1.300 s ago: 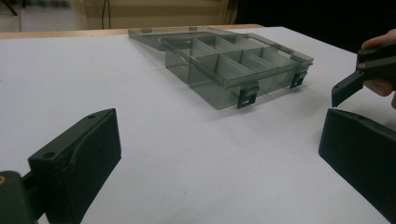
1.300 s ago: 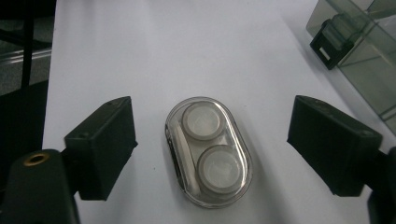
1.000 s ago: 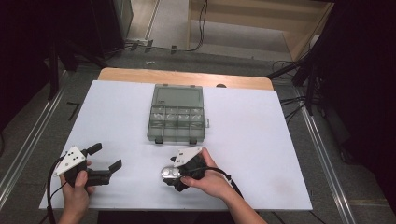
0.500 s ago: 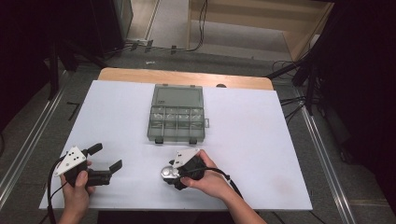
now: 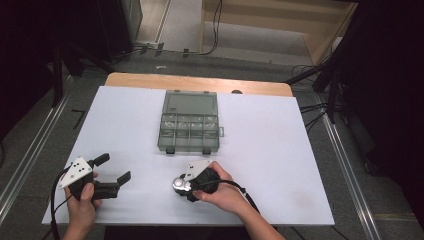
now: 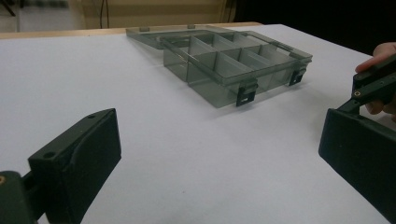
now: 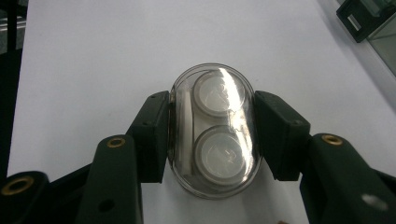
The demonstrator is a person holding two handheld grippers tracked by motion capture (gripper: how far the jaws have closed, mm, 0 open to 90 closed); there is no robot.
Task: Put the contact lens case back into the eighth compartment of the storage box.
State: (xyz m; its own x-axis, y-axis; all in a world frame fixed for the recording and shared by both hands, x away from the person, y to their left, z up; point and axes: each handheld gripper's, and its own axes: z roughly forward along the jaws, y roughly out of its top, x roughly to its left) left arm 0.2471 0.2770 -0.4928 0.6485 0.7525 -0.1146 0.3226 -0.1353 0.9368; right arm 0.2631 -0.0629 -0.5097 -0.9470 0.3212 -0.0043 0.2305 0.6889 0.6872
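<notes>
Item: clear oval case [image 7: 212,131] holding two round white caps, lying on the white table [image 5: 280,150] near its front edge. Its long axis is aligned with the right gripper [image 7: 212,135], whose jaws have just been closing and are pressed against its long sides. Left gripper [image 6: 219,154]: jaws held apart, empty. Open compartment box [image 5: 189,128] is well apart.

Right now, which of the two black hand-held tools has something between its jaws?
The right tool: its jaws, just closing, flank a clear oval plastic case holding two round white discs. The left tool gapes wide over bare white table.
</notes>
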